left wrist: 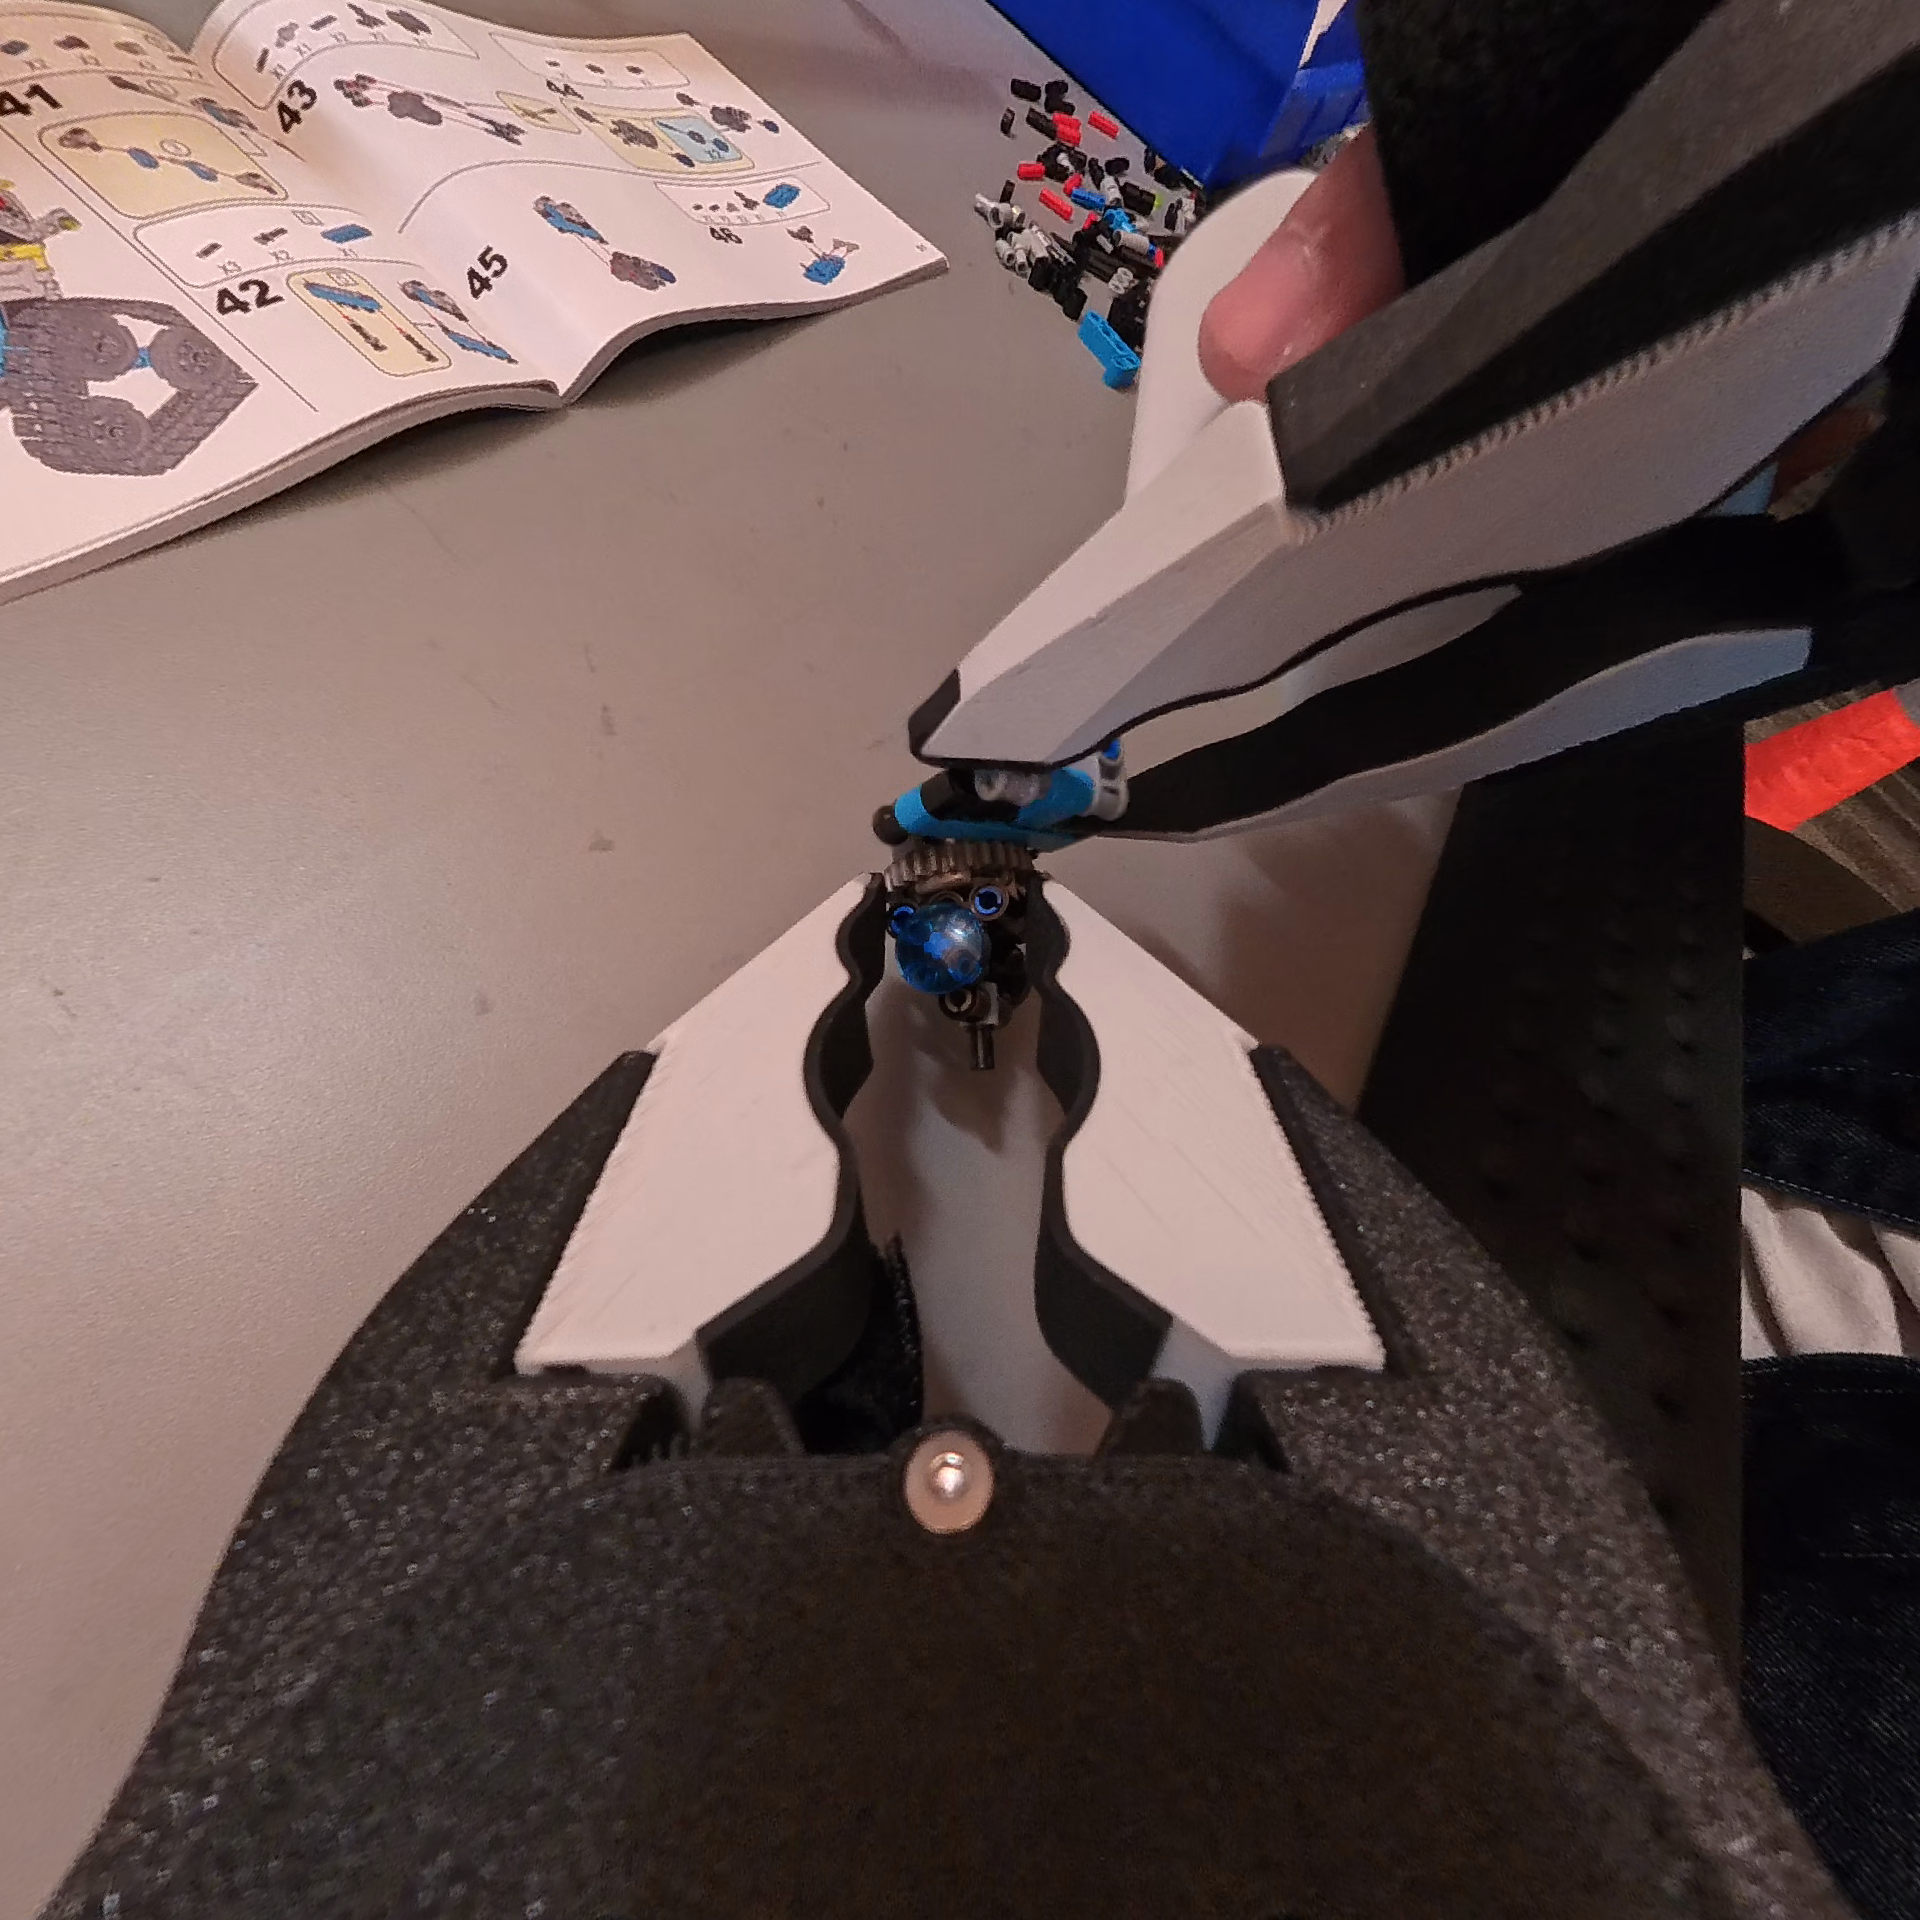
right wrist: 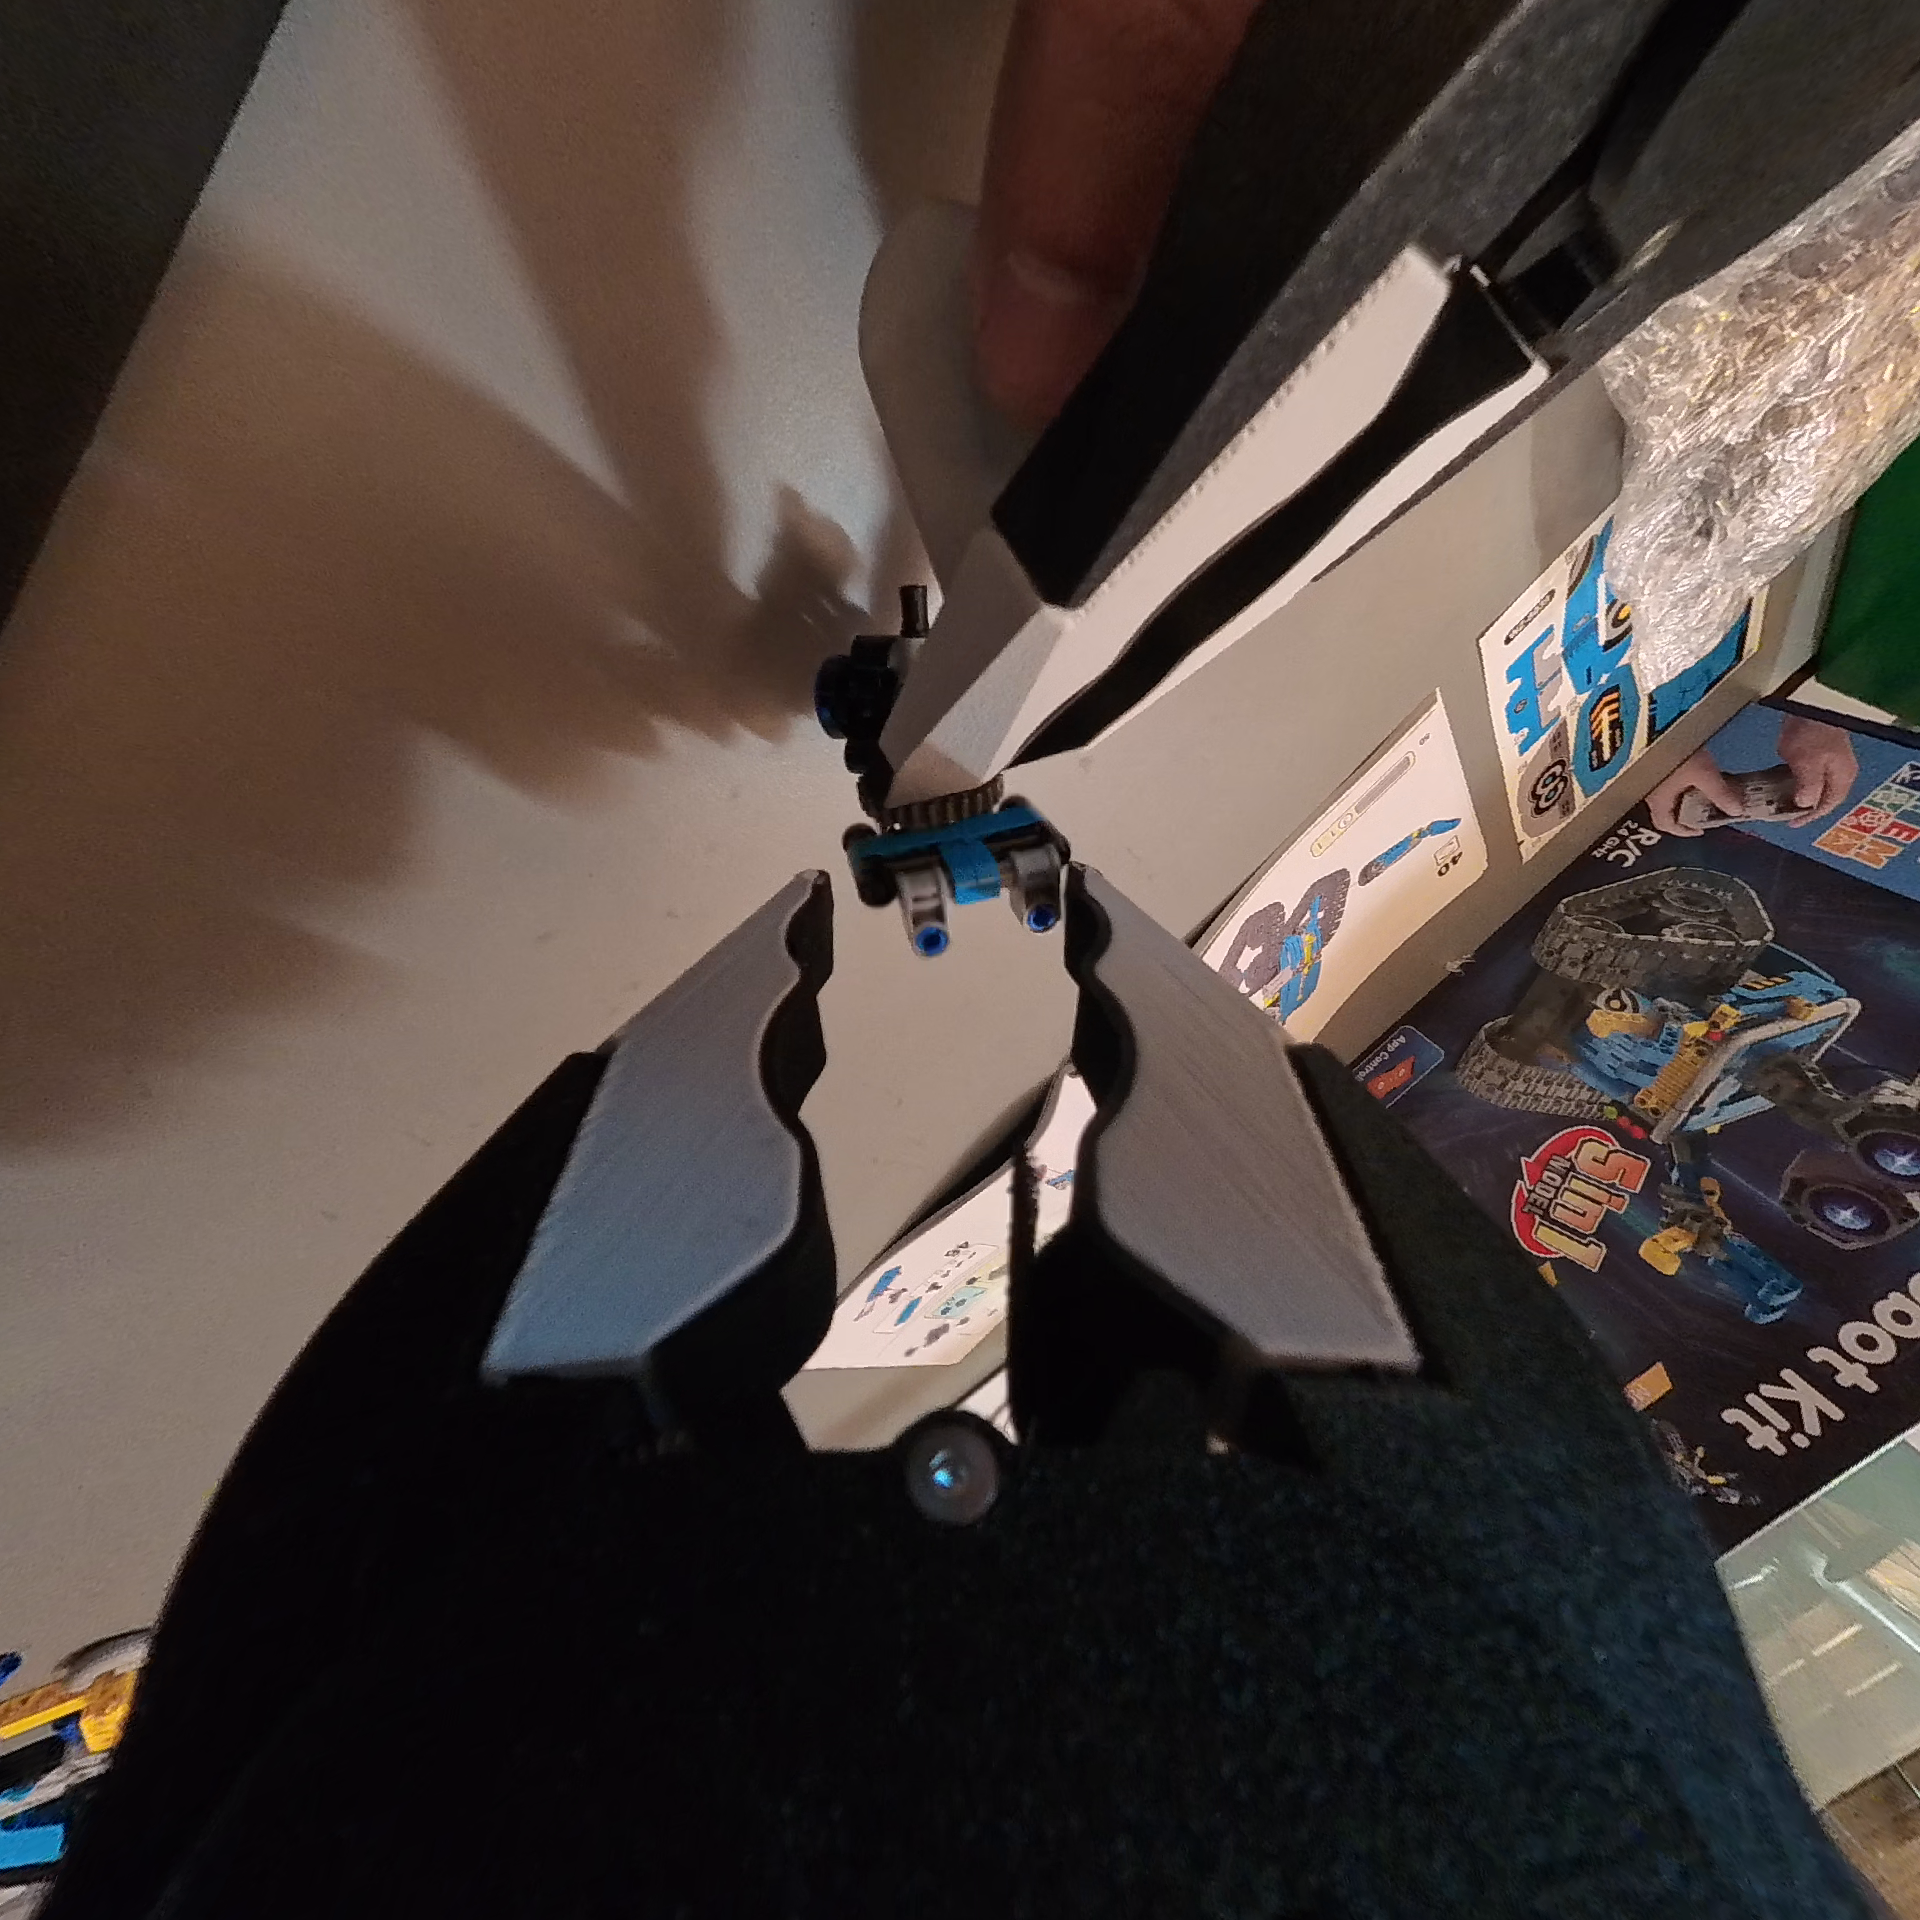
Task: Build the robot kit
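My left gripper (left wrist: 956,894) is shut on a small assembly (left wrist: 940,940) with a grey gear, black connectors and a clear blue dome, held above the grey table (left wrist: 416,831). My right gripper (left wrist: 1023,795) comes in from the upper right, its tips closed on a blue beam piece (left wrist: 1039,805) with grey pins. The piece rests against the gear. In the right wrist view, the blue piece (right wrist: 961,857) sits between my right gripper's tips (right wrist: 951,894). The left gripper (right wrist: 935,779) holds the gear assembly (right wrist: 862,675) just behind it.
An open instruction booklet (left wrist: 416,208) lies at the far left. A pile of small black, red and blue parts (left wrist: 1081,218) sits by a blue box (left wrist: 1195,73). The kit box (right wrist: 1714,1091), a sticker sheet (right wrist: 1590,707) and bubble wrap (right wrist: 1766,364) lie on the right.
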Action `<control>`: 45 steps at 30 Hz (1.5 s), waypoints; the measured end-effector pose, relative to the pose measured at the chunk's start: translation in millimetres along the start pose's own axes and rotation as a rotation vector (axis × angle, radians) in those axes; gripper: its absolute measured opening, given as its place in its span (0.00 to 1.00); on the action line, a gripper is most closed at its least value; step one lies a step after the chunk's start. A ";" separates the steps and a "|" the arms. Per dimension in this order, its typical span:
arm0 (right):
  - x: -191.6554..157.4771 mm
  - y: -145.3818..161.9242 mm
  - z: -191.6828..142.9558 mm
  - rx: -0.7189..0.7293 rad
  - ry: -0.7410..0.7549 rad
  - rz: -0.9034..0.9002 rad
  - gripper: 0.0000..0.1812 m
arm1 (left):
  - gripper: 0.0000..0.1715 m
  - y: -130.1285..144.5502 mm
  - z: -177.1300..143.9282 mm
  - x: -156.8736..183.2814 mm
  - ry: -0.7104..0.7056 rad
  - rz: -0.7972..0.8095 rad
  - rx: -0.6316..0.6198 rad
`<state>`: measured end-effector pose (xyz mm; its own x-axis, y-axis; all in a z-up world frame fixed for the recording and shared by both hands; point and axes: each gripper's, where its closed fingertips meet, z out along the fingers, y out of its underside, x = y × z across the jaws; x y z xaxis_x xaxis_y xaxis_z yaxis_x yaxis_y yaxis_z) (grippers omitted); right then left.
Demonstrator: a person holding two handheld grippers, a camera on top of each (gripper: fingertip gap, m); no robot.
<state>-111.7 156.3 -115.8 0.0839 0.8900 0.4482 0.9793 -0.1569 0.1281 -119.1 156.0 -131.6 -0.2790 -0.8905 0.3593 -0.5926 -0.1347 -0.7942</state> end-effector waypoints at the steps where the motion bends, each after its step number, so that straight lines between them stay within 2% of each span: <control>1: -0.4 -0.6 -0.1 0.004 -0.002 0.002 0.24 | 0.15 -0.2 -0.1 -0.3 0.001 0.001 0.000; 8: -0.1 -1.8 2.7 0.087 -0.010 0.044 0.23 | 0.15 0.4 0.9 0.0 0.001 0.011 -0.008; 14: 4.5 -2.2 0.4 0.181 0.047 0.107 0.22 | 0.15 -4.8 -3.4 -1.9 -0.002 0.003 0.021; 17: 2.6 -1.5 -1.7 0.244 0.029 0.179 0.22 | 0.15 -6.6 -4.2 1.4 0.018 -0.006 0.033; 22: 7.9 -0.1 -6.8 0.344 0.058 0.285 0.22 | 0.14 -16.4 -10.3 1.2 0.094 -0.133 0.102; 28: 17.6 -0.7 -9.0 0.443 0.165 0.384 0.22 | 0.14 -22.9 -17.4 -7.2 0.187 -0.326 0.174; 35: -5.2 -3.1 25.8 0.460 0.165 0.544 0.22 | 0.14 8.2 5.3 -18.8 0.066 -0.341 -0.027; 40: -4.4 -3.8 30.5 0.587 0.144 0.644 0.22 | 0.15 8.8 4.7 -22.9 0.081 -0.407 -0.028; 45: -5.7 -2.1 34.1 0.602 0.102 0.653 0.21 | 0.15 8.8 5.9 -23.2 0.084 -0.428 -0.028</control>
<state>-108.0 166.1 -148.8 0.6702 0.6551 0.3488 0.6750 -0.3425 -0.6535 -113.5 172.9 -149.8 -0.0631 -0.7185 0.6927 -0.6883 -0.4713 -0.5515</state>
